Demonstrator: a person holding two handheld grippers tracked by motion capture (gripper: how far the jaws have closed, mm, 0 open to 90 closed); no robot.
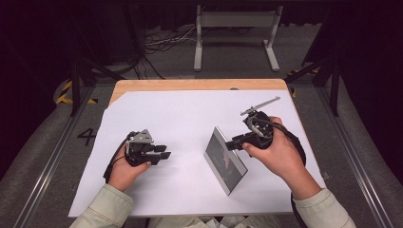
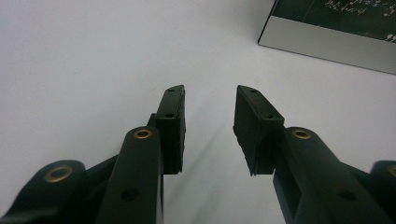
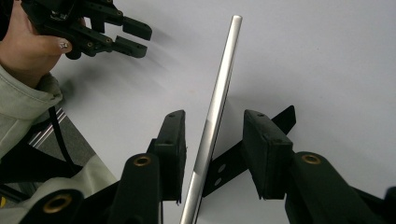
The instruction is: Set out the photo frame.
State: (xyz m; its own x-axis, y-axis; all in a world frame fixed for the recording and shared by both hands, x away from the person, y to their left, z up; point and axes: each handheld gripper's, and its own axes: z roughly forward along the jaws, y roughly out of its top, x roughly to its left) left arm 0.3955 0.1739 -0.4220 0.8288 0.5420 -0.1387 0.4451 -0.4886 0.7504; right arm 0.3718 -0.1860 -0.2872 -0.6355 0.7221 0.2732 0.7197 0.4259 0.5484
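Note:
A silver-edged picture frame (image 1: 224, 159) with a dark picture stands tilted on the white sheet (image 1: 190, 114), right of centre. My right gripper (image 1: 233, 142) reaches its upper edge from the right. In the right gripper view the frame's thin silver edge (image 3: 219, 88) runs up between the jaws of my right gripper (image 3: 212, 140), with a gap on each side, so the pads do not press on it. The frame's black back stand (image 3: 280, 122) shows behind. My left gripper (image 1: 165, 152) rests left of centre, open and empty (image 2: 210, 130), its tips toward the frame's corner (image 2: 336, 37).
The white sheet covers most of a wooden table (image 1: 199, 84). Bare sheet lies between the two grippers and toward the far edge. Beyond the table stand a white metal frame (image 1: 235, 28) and floor cables (image 1: 161, 42).

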